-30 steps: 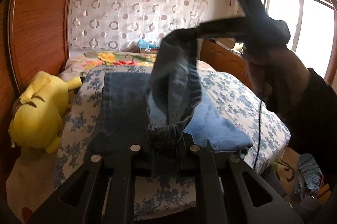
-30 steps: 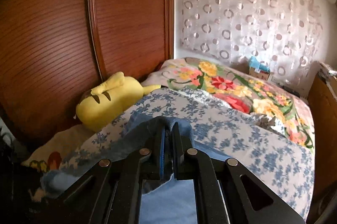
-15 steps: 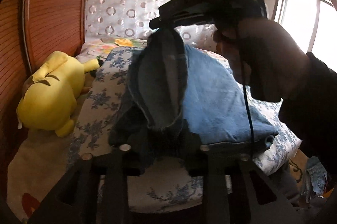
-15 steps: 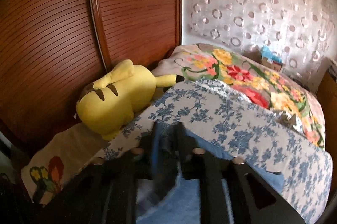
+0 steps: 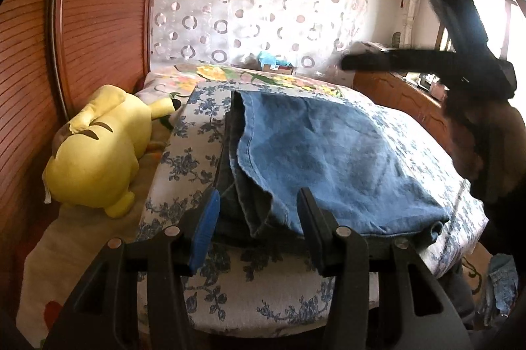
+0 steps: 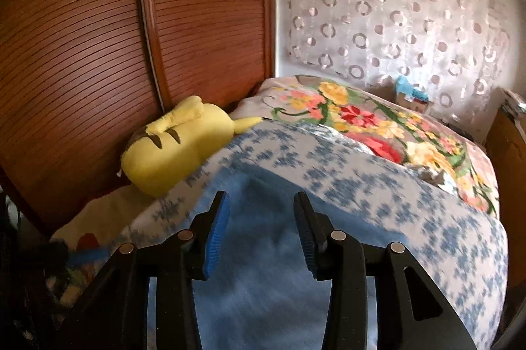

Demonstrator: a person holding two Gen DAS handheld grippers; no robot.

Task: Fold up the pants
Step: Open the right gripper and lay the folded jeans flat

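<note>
The folded pants point(image 5: 328, 159) lie on the bed point(image 5: 184, 152) just beyond both grippers. The left gripper point(image 5: 258, 218) and right gripper point(image 6: 259, 218) have just been opening; both gape, pressing on nothing.

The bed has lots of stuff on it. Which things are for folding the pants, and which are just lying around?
For the job:
- the blue pants, folded over on the bed
- the left tongs, just opened, cloth between them
- the right tongs, just opened above the pants

Just lying about:
- the yellow plush toy
- the flowered blanket
- the blue-flowered sheet
- the small box
</note>
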